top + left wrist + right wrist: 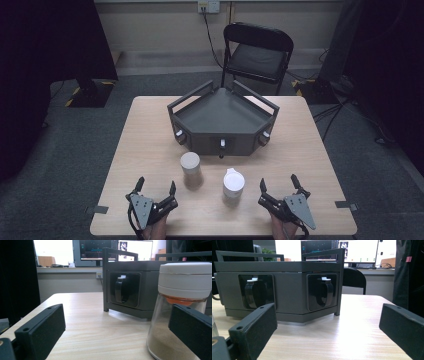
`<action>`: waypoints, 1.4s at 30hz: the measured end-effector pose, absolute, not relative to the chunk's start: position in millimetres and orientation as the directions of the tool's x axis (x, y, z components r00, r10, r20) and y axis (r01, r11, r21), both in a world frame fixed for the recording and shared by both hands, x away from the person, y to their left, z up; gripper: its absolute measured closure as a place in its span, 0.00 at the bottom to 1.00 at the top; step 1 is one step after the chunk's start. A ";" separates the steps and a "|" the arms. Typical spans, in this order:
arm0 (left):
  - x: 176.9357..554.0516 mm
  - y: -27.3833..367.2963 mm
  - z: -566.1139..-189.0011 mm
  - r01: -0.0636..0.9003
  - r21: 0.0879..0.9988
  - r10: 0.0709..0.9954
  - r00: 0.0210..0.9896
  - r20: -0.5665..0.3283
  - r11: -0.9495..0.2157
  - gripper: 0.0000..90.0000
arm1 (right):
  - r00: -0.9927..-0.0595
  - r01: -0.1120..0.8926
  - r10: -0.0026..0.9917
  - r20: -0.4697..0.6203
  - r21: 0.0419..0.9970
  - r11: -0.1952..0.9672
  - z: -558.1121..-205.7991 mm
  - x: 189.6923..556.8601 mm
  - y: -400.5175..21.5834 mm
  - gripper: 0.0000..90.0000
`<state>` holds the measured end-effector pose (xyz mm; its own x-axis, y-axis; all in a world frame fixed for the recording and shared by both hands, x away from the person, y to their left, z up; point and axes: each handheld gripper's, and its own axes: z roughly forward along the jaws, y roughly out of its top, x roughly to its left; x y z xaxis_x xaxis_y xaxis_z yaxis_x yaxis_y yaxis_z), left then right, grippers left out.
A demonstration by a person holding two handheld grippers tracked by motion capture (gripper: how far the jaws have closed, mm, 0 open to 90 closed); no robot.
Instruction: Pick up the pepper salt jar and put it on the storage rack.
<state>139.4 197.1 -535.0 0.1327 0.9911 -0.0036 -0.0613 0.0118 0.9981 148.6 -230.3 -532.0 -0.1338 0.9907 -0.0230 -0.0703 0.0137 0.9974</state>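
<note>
Both grippers low by the table (150,125) near edge, bare wood ahead. Left gripper (156,189) gaping, empty, jar (190,167) at one o'clock. Right gripper (278,186) gaping, empty, capped jar (233,185) at nine o'clock, seemingly apart.

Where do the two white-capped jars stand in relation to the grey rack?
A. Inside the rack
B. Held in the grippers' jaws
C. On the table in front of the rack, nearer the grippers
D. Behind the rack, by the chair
C: the left jar and right jar stand on the table between the rack and the open grippers.
</note>
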 end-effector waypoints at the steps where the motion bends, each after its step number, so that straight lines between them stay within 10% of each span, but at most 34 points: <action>1: 139.4 197.1 -535.1 -0.061 0.998 0.991 0.133 -0.004 0.012 0.00 | -0.132 -0.068 0.991 -0.021 0.998 0.012 -531.7 148.7 -230.2 0.00; 42: 140.9 200.7 -526.1 -0.038 0.999 0.984 0.178 -0.022 0.029 0.00 | -0.136 -0.067 0.991 -0.020 0.998 0.011 -531.5 148.5 -230.7 0.00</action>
